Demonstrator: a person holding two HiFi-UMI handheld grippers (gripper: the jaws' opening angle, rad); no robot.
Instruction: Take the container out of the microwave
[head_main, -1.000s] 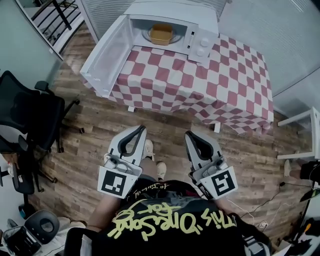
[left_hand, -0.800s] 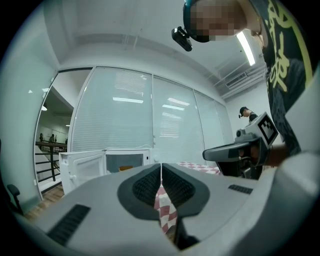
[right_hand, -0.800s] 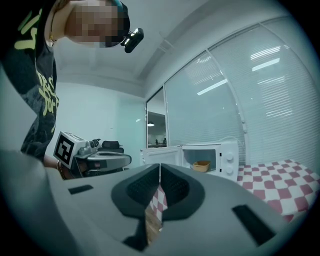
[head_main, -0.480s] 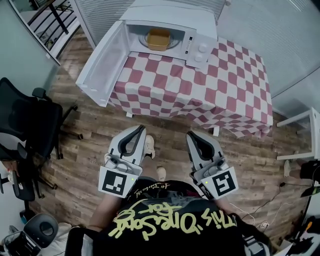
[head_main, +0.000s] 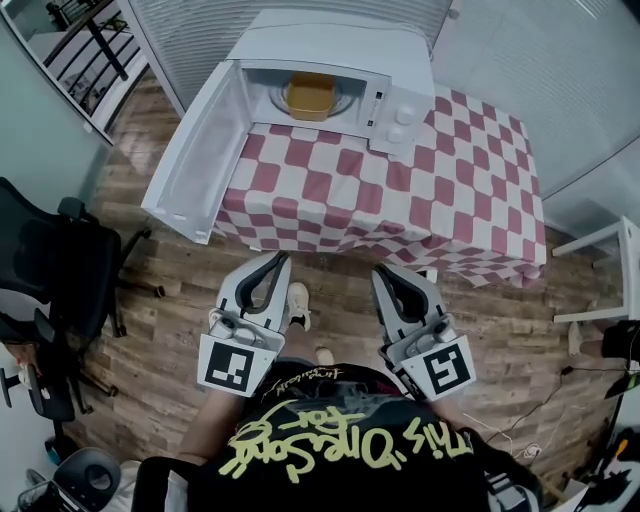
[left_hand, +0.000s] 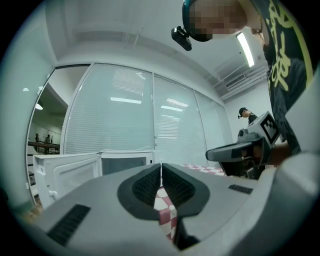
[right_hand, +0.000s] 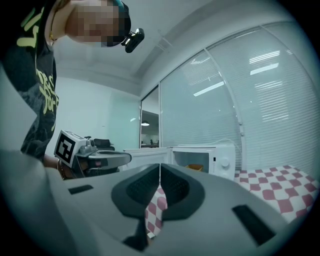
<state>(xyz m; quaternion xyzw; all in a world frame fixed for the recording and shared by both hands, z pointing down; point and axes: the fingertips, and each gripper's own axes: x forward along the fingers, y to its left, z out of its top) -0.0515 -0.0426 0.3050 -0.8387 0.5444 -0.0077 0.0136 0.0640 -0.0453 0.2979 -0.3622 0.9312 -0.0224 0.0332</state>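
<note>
Open door (head_main: 190, 150) juts left off the table (head_main: 450, 190); microwave (head_main: 330, 45) mouth unblocked.

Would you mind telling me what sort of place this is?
Most likely an office or lab room rather than a home kitchen: glass partition walls with blinds, a black office chair, and a white microwave standing on a red-and-white checked tablecloth.

We record a red-and-white checked tablecloth (head_main: 440, 190) draped over its table's near edge, above a wood-plank floor (head_main: 170, 330). A black office chair (head_main: 55, 260) stands left, well apart. We note blinds (left_hand: 125, 120) behind glass beyond.
</note>
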